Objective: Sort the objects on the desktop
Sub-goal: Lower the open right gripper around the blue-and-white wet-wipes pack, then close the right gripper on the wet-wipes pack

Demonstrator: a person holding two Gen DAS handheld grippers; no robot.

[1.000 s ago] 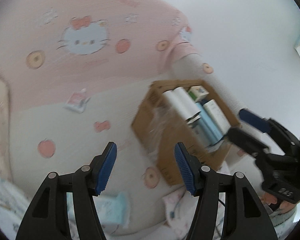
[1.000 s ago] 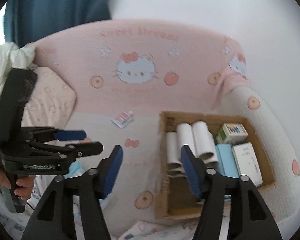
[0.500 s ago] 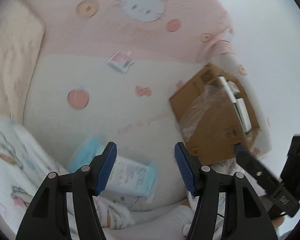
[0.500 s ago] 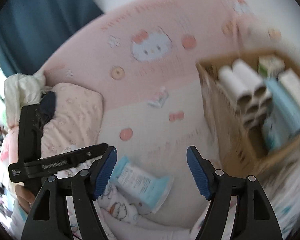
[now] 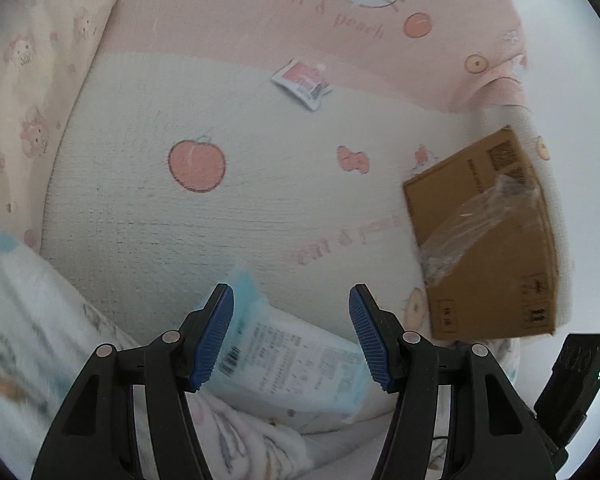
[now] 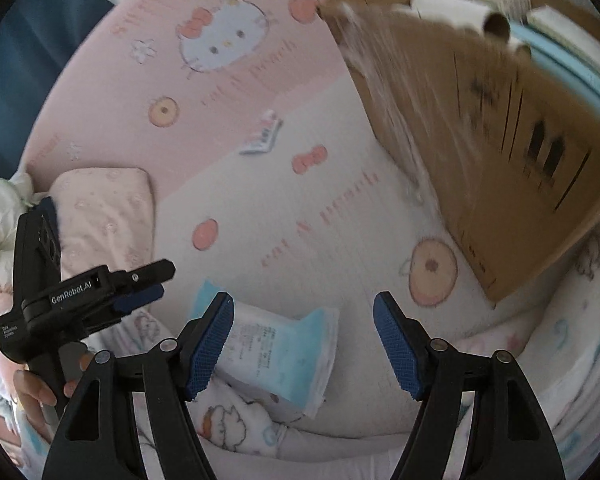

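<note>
A light blue and white tissue pack [image 5: 288, 356] lies on the cream bed sheet near its front edge; it also shows in the right wrist view [image 6: 280, 356]. My left gripper [image 5: 291, 332] is open just above it, jaws either side of it, not touching. My right gripper [image 6: 304, 344] is open, wider, over the same pack from the right. The left gripper [image 6: 140, 284] shows at the left of the right wrist view. A cardboard box [image 5: 488, 240] stands at the right; in the right wrist view [image 6: 480, 120] it holds paper rolls [image 6: 452, 12] and small boxes.
A small red and white sachet [image 5: 302, 82] lies at the back by the pink Hello Kitty bumper [image 5: 340, 20]. A pink pillow [image 5: 28, 80] lies at the left. A patterned white blanket [image 5: 28, 340] is bunched along the front.
Both grippers have dropped and swung left, from facing the box to hovering over the tissue pack. The right gripper's jaws have opened wider. The pack has not moved.
</note>
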